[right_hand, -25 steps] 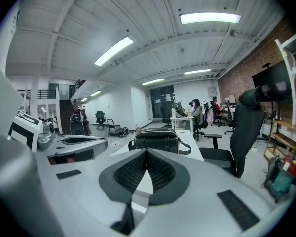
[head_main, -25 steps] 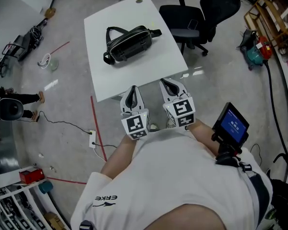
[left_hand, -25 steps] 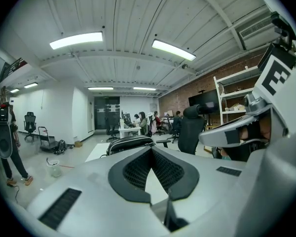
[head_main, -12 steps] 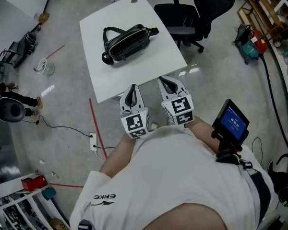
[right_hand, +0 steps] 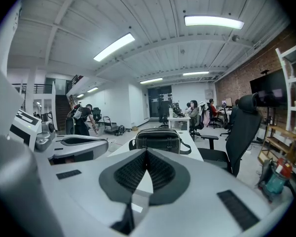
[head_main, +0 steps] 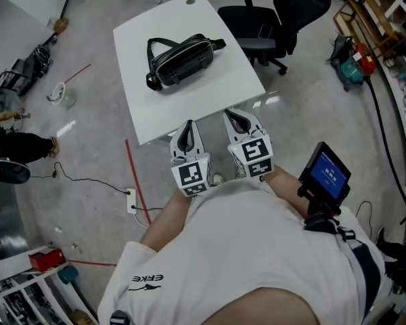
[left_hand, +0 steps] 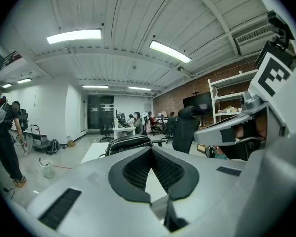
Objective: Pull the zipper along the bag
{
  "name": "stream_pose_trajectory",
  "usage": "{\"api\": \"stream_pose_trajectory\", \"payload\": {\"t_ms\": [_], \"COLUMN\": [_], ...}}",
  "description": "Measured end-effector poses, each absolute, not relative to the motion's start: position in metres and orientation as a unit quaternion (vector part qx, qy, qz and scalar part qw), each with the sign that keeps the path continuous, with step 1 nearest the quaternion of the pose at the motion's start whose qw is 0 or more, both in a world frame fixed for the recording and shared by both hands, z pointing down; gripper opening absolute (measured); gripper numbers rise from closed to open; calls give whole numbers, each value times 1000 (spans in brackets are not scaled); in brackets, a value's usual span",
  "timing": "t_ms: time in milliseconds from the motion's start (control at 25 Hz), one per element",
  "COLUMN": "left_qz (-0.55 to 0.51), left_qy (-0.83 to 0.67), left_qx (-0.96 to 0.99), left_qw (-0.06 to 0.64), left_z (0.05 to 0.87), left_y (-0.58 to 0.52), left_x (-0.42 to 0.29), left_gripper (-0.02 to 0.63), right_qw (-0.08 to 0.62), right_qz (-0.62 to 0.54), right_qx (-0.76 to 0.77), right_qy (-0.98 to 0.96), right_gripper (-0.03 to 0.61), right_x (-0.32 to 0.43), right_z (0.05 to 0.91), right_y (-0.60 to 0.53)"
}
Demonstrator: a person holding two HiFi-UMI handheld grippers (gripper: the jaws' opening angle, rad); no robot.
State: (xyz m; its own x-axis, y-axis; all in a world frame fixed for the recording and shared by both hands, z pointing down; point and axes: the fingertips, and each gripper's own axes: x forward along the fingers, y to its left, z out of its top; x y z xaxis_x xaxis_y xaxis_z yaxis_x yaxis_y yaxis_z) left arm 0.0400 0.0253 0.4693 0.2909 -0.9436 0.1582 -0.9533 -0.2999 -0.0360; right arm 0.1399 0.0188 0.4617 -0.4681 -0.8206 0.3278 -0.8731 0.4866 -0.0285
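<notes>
Both your left tool (head_main: pixel 186 127) and right tool (head_main: pixel 238 118) are closed on nothing, held at the near edge of the worktop (head_main: pixel 210 100). The black bag (head_main: pixel 183 59) lies further back; its zipper's state is unreadable. For any pull, brace the bag and follow the track.

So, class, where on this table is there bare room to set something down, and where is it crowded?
The widest bare patch of the table lies between the bag and the near edge, in front of the left gripper and right gripper. A narrower strip lies beyond the bag. The bag crowds the middle; a chair stands by the right edge.
</notes>
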Motion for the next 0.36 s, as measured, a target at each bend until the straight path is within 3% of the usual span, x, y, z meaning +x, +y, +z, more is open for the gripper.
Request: {"api": "stream_pose_trajectory", "payload": {"t_ms": [360], "left_qz": [64], "left_qy": [-593], "left_qx": [802], "left_qw": [33], "left_z": [468], "left_y": [29], "left_x": [40], "left_gripper": [2], "right_qw": [140], "right_qz": [90], "right_qx": [497], "right_qy": [-852], "right_gripper": [3], "right_x": [136], "right_z": [461], "right_y": [24]}}
